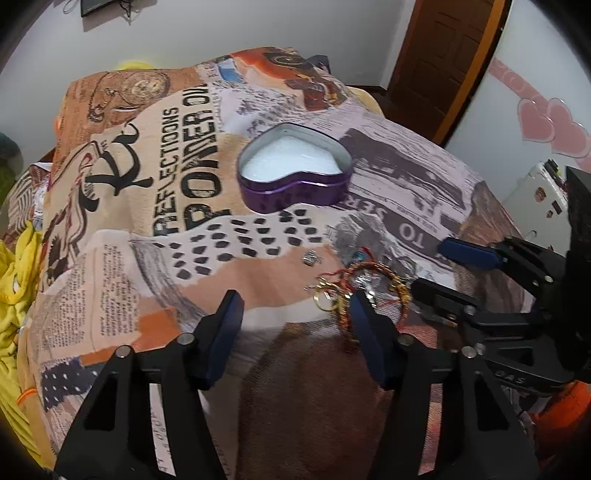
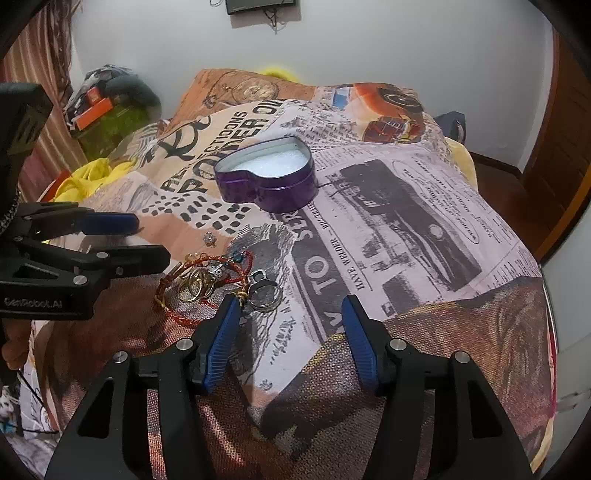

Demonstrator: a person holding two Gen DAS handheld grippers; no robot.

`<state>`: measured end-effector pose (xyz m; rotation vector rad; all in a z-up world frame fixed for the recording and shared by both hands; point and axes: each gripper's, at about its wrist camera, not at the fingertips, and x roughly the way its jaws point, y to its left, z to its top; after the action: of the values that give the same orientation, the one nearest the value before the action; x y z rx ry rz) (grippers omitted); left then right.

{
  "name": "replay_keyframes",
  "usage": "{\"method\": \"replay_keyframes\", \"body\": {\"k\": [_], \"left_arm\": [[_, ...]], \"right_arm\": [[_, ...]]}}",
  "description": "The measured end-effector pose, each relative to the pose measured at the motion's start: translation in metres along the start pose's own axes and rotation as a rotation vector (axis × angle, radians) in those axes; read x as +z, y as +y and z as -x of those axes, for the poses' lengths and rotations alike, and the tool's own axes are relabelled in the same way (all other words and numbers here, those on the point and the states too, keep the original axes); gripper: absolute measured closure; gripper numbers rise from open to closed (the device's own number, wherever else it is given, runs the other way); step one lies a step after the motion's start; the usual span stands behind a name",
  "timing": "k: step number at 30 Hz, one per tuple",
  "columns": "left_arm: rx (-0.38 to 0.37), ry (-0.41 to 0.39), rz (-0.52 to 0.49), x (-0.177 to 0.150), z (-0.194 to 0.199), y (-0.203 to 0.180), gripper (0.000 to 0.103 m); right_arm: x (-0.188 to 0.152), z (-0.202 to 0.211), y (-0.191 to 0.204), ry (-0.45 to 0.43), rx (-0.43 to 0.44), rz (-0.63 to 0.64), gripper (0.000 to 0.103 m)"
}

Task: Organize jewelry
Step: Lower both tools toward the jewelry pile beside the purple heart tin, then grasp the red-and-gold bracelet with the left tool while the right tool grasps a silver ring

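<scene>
A white wall (image 2: 369,55) is closing off the far end of the room, with a dark framed object (image 2: 260,5) hanging high on it and thin cords dangling beneath. A brown wooden door (image 1: 439,55) is standing at the right, beside a pale panel carrying pink heart decorations (image 1: 550,122), while a striped curtain (image 2: 40,85) is hanging at the left. A printed newspaper-pattern blanket (image 2: 424,206) is covering the bed, with yellow fabric (image 1: 14,266) bunching at its left edge and even light falling across it.
</scene>
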<state>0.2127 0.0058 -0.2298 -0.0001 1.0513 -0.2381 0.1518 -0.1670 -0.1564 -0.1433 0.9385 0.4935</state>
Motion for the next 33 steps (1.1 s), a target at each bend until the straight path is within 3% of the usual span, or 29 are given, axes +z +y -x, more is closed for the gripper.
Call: {"method": "replay_keyframes", "body": {"k": [3, 6, 10, 15, 19, 22, 33], "left_arm": [[-0.029, 0.009, -0.019, -0.003, -0.001, -0.008, 0.056], [-0.061, 0.035, -0.024, -0.007, -0.007, -0.013, 0.069], [-0.076, 0.042, -0.011, -0.01, -0.012, -0.013, 0.075], [-0.099, 0.045, 0.016, -0.009, -0.015, -0.01, 0.093], [-0.107, 0.036, 0.034, -0.009, -0.014, -0.007, 0.095], [-0.098, 0.02, 0.039, -0.009, -0.012, -0.006, 0.096], [-0.068, -0.079, 0.044, -0.002, 0.019, -0.001, 0.096]], "right_arm": [[0.0, -0.003, -0.001, 0.006, 0.015, 0.003, 0.061], [0.0, -0.005, -0.001, 0.007, 0.024, 0.002, 0.062], [0.001, -0.006, 0.001, 0.006, 0.028, 0.013, 0.065], [0.001, -0.01, 0.006, 0.005, 0.033, 0.047, 0.066], [0.001, -0.015, 0.01, 0.002, 0.051, 0.063, 0.073], [0.002, -0.017, 0.012, 0.0, 0.052, 0.071, 0.083], [0.008, -0.003, 0.011, -0.014, 0.041, 0.045, 0.083]]}}
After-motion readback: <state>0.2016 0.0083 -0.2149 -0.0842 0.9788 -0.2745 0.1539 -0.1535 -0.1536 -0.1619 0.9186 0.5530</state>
